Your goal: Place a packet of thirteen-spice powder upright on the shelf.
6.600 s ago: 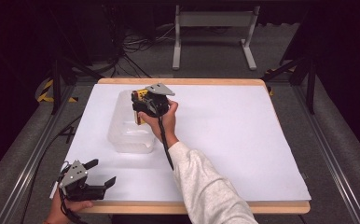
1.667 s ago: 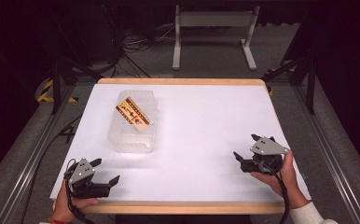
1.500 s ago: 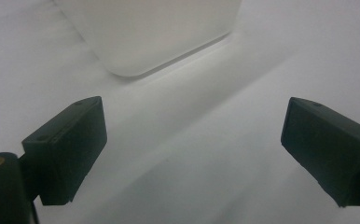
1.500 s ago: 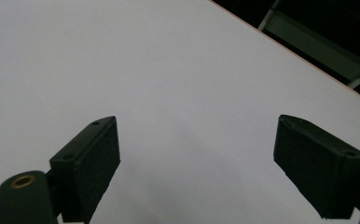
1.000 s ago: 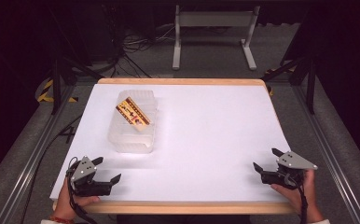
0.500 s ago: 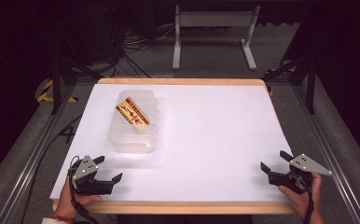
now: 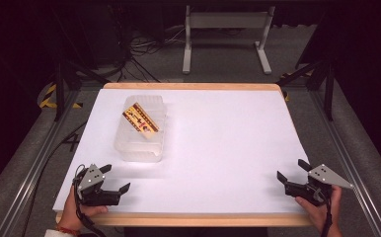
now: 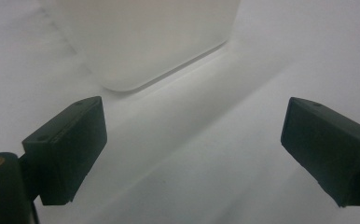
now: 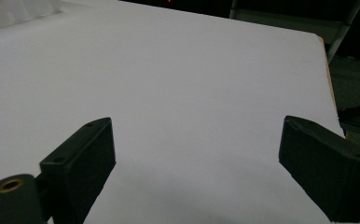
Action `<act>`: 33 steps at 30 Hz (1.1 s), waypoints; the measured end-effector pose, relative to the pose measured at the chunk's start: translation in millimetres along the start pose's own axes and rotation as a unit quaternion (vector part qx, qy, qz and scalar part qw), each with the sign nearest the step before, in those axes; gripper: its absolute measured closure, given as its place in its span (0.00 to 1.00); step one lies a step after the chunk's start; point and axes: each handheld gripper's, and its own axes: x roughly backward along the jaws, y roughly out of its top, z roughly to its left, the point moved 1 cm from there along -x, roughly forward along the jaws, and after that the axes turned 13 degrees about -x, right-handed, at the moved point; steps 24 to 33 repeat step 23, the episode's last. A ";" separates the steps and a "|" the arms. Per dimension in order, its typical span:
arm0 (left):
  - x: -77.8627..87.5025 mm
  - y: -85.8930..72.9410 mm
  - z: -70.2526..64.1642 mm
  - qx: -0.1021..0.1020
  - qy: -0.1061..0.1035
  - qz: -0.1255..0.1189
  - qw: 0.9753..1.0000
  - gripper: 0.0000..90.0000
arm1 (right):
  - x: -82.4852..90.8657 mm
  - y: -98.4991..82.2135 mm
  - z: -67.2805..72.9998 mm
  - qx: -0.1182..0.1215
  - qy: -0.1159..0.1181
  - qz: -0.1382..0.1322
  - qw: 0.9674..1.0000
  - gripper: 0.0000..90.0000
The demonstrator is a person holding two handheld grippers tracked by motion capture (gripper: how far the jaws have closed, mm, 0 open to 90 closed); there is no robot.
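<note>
A clear plastic container (image 7: 140, 134) stands on the left half of the white table (image 7: 218, 138), with a yellow, red and brown packet (image 7: 140, 118) lying inside it. My left gripper (image 7: 114, 178) rests open at the front left corner, a short way in front of the container (image 8: 145, 42), nothing between its jaws. My right gripper (image 7: 292, 170) sits open at the front right corner, held by a hand and pointing left across bare table (image 9: 178, 93), also holding nothing.
The table has a wooden rim (image 7: 193, 86). Behind it stand a metal frame (image 7: 225, 29) and floor cables (image 7: 144, 49). Metal rails (image 7: 25, 163) run along both sides. Bare white surface lies between the container and the right gripper.
The right gripper left the packet in the container and drew back to the front right corner, still easing outward over the last second. The left gripper has stayed nearly still.
</note>
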 end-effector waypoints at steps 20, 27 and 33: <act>-0.8 -1.0 4.0 0.009 0.011 0.004 1.000 0.08 | -1.3 -0.1 0.9 0.007 0.003 0.006 1.000 0.12; -1.7 -0.4 4.1 0.009 0.011 0.004 1.000 0.08 | -1.0 -0.1 0.7 0.005 0.004 0.006 1.000 0.12; -1.7 -0.4 4.1 0.009 0.011 0.004 1.000 0.08 | -1.0 -0.1 0.7 0.005 0.004 0.006 1.000 0.12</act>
